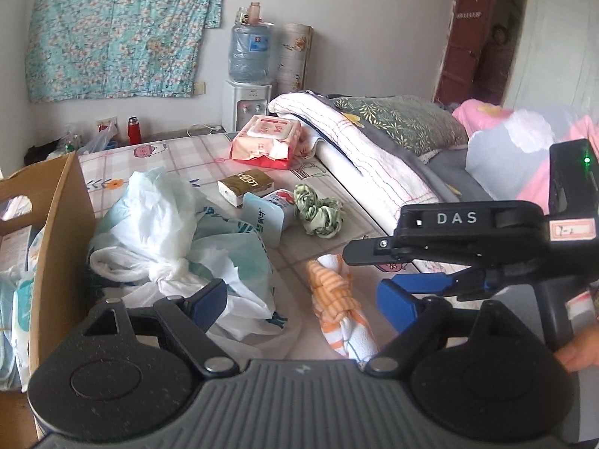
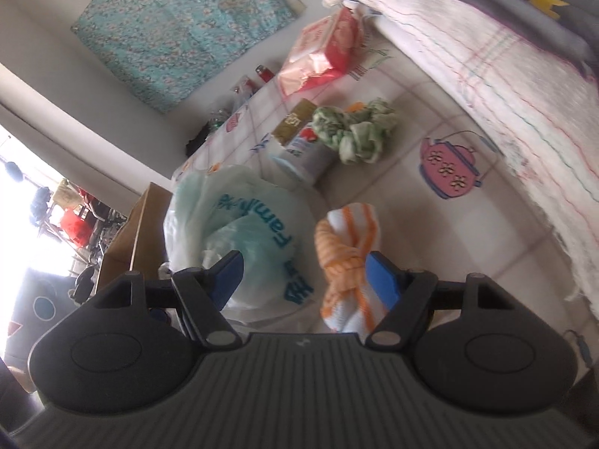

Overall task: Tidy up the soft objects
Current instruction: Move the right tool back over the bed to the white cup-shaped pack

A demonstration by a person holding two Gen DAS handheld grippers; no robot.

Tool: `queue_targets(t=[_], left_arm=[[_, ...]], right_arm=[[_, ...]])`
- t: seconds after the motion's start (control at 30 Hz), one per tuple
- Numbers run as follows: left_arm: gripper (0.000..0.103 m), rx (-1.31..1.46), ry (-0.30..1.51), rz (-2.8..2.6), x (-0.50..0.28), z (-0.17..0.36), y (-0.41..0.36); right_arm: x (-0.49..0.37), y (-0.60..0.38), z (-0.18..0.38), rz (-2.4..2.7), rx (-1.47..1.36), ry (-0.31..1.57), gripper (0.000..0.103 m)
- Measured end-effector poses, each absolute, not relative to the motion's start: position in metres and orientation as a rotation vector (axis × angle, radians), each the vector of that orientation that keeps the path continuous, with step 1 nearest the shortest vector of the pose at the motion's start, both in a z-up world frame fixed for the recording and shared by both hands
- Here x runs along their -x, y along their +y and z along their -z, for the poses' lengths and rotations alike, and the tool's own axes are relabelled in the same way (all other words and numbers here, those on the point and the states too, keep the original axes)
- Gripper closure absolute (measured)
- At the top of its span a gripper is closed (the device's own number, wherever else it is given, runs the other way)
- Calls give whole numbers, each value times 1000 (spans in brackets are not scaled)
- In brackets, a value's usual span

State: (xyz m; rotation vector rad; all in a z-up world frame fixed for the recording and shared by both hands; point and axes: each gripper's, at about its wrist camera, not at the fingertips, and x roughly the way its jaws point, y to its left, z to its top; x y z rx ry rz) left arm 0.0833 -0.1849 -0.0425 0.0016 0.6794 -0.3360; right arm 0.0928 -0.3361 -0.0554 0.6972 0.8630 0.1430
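An orange-and-white knotted towel (image 1: 335,301) lies on the patterned bed sheet, also in the right wrist view (image 2: 346,262). A green-and-white knotted cloth (image 1: 319,214) lies farther back (image 2: 355,131). My left gripper (image 1: 303,299) is open, with the orange towel between its fingers near the right pad. My right gripper (image 2: 305,275) is open above the towel, its right pad (image 2: 382,280) against the towel's side; it shows from the side in the left wrist view (image 1: 374,269). A knotted white plastic bag (image 1: 176,239) lies left of the towel (image 2: 239,224).
A cardboard box (image 1: 61,247) with packs inside stands at the left. A pink wipes pack (image 1: 267,142), a brown tissue pack (image 1: 245,187) and a blue-lidded pack (image 1: 267,217) lie on the bed. Folded quilts (image 1: 367,153) run along the right. A water dispenser (image 1: 249,75) stands at the wall.
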Motion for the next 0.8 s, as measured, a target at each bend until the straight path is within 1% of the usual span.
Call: queue_targets(t=[0.13, 0.3, 0.37, 0.43, 0.5, 0.6, 0.8], left_arm=[[15, -19, 680, 324, -98, 29, -177], [15, 72, 733, 298, -142, 0, -145], [18, 102, 760, 270, -165, -8, -130], [23, 100, 773, 239, -188, -13, -121], [26, 93, 791, 198, -212, -14, -113], [34, 115, 838, 151, -241, -8, -105], [35, 239, 887, 121, -259, 13, -85]], right_arm=[[-95, -342, 48, -154, -696, 840, 31], [-125, -339, 20, -190, -629, 792, 31], [-142, -334, 9, -202, -575, 775, 31], [-162, -327, 1, -223, -502, 766, 31], [-186, -318, -2, -234, -415, 785, 30], [-225, -304, 4, -264, -307, 838, 26], [-305, -275, 40, -260, -158, 964, 25]])
